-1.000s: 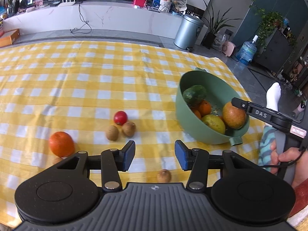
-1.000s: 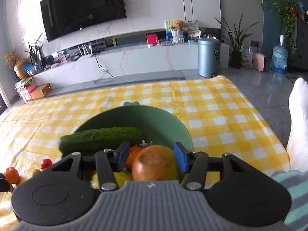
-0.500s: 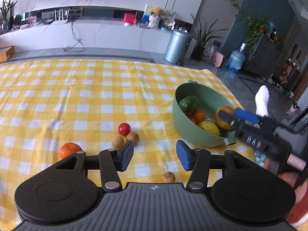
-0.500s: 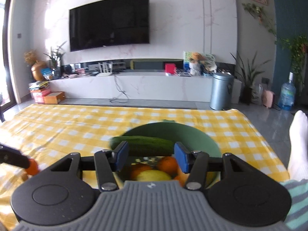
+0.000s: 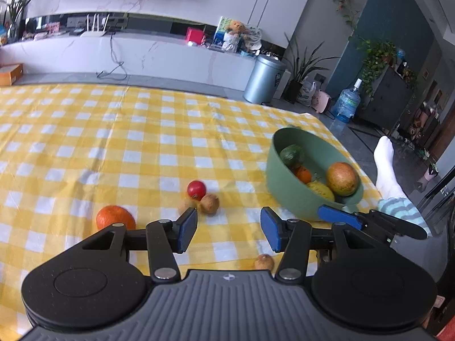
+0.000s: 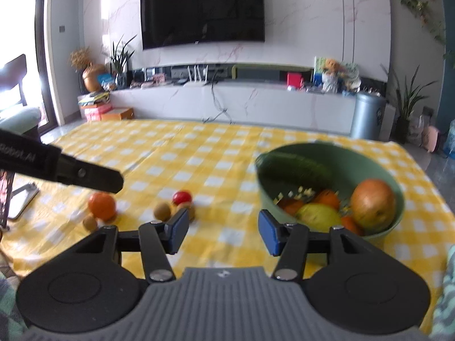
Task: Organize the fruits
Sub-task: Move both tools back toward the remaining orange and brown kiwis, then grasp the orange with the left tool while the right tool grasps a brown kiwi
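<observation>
Left wrist view: the left tool hangs released, nothing between its pads, above the small brown fruit touching the red fruit; centre on one, lower squarely.

Right wrist view: the right tool, released and empty, faces the loose fruit; the green bowl sits near on the right.

Home living room: wall television, media console, houseplants.

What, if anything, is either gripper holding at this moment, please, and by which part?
Nothing is held: the left gripper and right gripper both stand open and empty above the checked cloth.
</observation>
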The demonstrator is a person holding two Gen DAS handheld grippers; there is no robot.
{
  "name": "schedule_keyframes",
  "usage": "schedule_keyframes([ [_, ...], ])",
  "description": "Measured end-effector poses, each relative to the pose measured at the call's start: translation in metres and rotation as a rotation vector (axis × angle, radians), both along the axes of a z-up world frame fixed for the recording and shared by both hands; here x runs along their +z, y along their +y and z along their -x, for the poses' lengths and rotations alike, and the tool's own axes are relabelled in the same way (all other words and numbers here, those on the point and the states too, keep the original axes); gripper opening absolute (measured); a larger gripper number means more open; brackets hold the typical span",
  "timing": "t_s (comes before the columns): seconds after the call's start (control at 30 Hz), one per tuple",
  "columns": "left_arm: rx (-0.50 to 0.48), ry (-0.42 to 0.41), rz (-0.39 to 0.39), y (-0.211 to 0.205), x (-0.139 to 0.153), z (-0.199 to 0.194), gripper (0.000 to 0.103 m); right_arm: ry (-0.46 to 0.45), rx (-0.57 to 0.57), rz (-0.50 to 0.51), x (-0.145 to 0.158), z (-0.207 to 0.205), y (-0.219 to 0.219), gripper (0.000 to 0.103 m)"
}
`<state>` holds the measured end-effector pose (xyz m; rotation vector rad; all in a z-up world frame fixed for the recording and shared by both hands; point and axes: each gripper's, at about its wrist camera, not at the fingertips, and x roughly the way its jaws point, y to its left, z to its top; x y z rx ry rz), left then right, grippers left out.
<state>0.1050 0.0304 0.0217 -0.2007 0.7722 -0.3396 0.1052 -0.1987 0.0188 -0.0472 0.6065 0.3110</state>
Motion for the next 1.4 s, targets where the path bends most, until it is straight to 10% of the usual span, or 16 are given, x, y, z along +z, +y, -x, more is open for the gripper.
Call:
schedule_keyframes([
  [0.77,0.184,-0.078,-0.313,0.022,-0.049,-0.009,0.061,0.280,0.072,-0.004,-0.042,-0.019,0.018,0.040],
  [1.4,0.246,-0.001,-0.299,0.033,-0.067,-0.024,0.063,0.332,0.070,-0.017,-0.052,-0.028,0.018,0.026],
])
